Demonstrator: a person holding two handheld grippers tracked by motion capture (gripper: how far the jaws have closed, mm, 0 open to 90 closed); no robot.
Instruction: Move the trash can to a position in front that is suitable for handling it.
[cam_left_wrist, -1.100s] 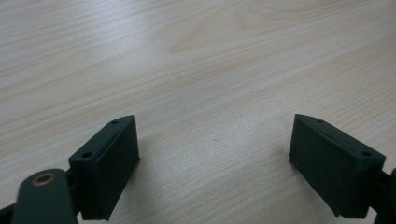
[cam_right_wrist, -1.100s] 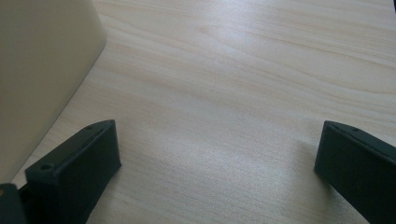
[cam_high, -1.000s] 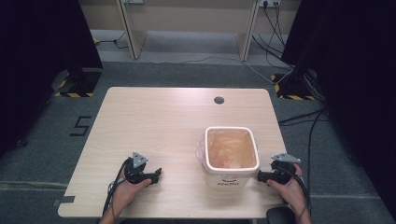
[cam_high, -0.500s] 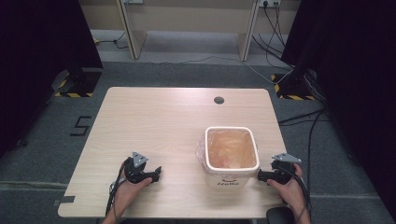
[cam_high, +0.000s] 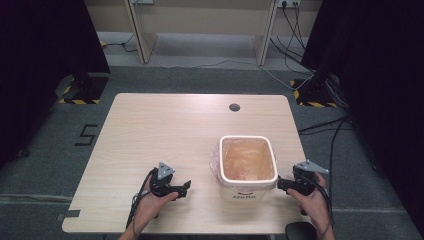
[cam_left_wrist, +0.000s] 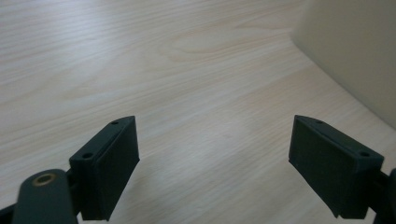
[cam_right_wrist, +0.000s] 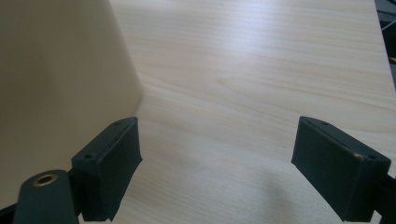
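Note:
A cream plastic bin (cam_high: 248, 165) lined with a translucent orange bag stands on the wooden table (cam_high: 165, 135) at its front right. My left gripper (cam_high: 186, 188) rests low over the table left of the bin, jaws wide apart with bare wood between them; in the left gripper view (cam_left_wrist: 215, 168) the bin's wall (cam_left_wrist: 355, 51) rises at the upper right. My right gripper (cam_high: 281, 184) sits right of the bin, close to its side, also open and empty; in the right gripper view (cam_right_wrist: 217, 170) the bin's wall (cam_right_wrist: 60, 88) stands at the left.
A round cable hole (cam_high: 234, 107) lies near the table's far edge. Cables (cam_high: 320, 125) run across the grey carpet to the right. Dark curtains stand at both sides, and desk legs (cam_high: 142, 35) beyond the table.

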